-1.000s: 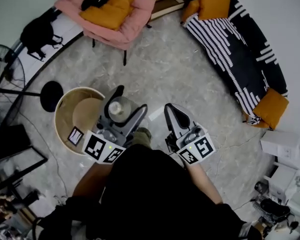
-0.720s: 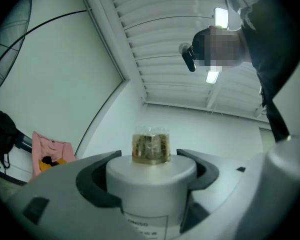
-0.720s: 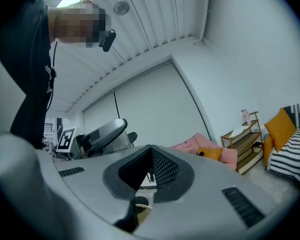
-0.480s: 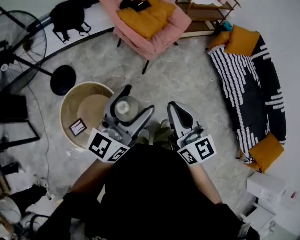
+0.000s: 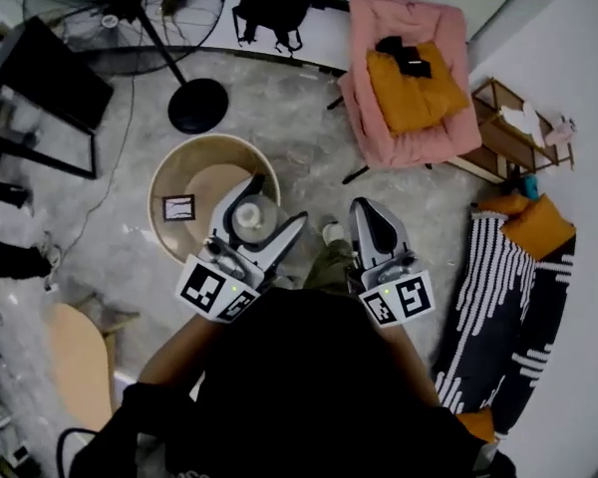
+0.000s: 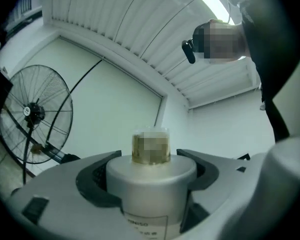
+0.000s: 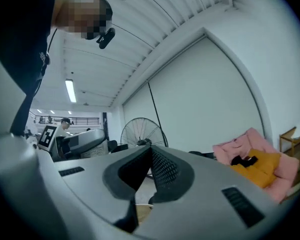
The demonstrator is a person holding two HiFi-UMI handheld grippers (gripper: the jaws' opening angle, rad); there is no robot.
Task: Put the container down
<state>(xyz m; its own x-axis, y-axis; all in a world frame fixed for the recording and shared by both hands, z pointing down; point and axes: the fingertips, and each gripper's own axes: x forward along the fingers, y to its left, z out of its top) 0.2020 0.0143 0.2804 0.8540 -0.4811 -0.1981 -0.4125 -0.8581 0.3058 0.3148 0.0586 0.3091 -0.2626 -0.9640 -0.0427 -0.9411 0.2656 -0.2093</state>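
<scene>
We see a round tub [image 5: 167, 179] with a marker card [image 5: 178, 208] lying flat in it. Above its right rim our left gripper [image 5: 280, 199] clamps the grey container [image 5: 247, 215] by its body. The container is upright, long axis vertical, cap up, its contents unseen. Our right gripper [image 5: 367, 207] holds nothing, jaws touching.

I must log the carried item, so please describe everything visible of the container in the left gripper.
The container is a pale grey cylinder, seemingly plastic, with a narrower yellowish top and a printed label on its side. It stands upright, clamped between the jaws of the left gripper; nothing else touches it. In the head view it shows over the edge of the round wooden table.
</scene>
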